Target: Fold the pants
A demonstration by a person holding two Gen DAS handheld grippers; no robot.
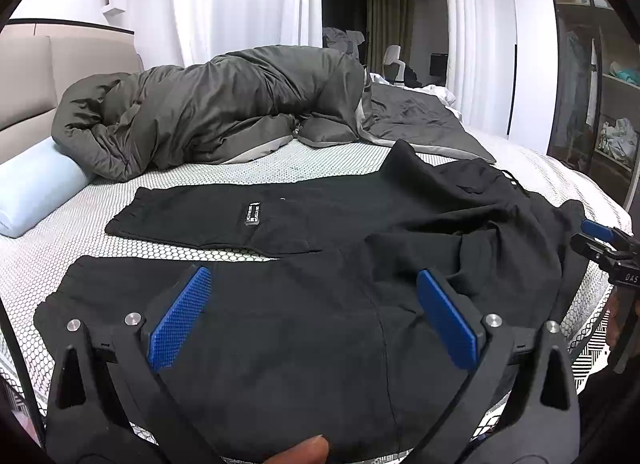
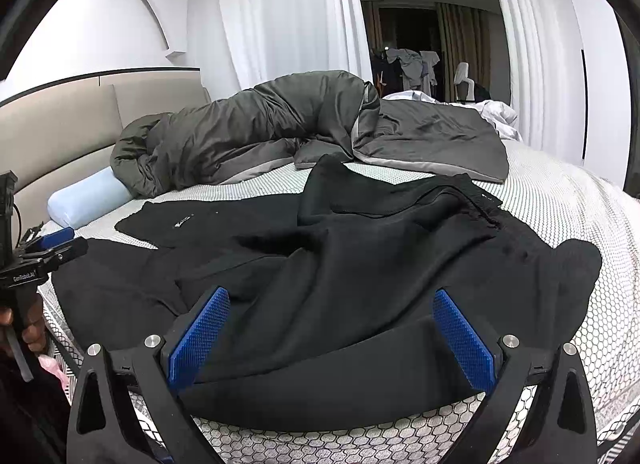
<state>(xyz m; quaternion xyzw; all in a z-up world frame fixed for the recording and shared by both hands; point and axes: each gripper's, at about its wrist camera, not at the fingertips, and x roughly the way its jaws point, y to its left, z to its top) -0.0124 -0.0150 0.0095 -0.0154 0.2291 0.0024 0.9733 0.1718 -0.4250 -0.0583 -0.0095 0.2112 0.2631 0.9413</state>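
Black pants (image 1: 304,304) lie spread on the bed, both legs running to the left and the waist bunched at the right. The far leg carries a small label (image 1: 253,213). My left gripper (image 1: 312,280) is open and empty, jaws wide, hovering over the near leg. My right gripper (image 2: 330,300) is open and empty, over the rumpled waist part of the pants (image 2: 360,264). The right gripper also shows at the right edge of the left wrist view (image 1: 604,244), and the left gripper at the left edge of the right wrist view (image 2: 44,248).
The bed has a white honeycomb-patterned cover (image 1: 56,232). A grey rumpled duvet (image 1: 208,108) lies behind the pants, a light blue pillow (image 1: 32,188) at the left by the beige headboard (image 1: 24,76). White curtains and a shelf stand beyond.
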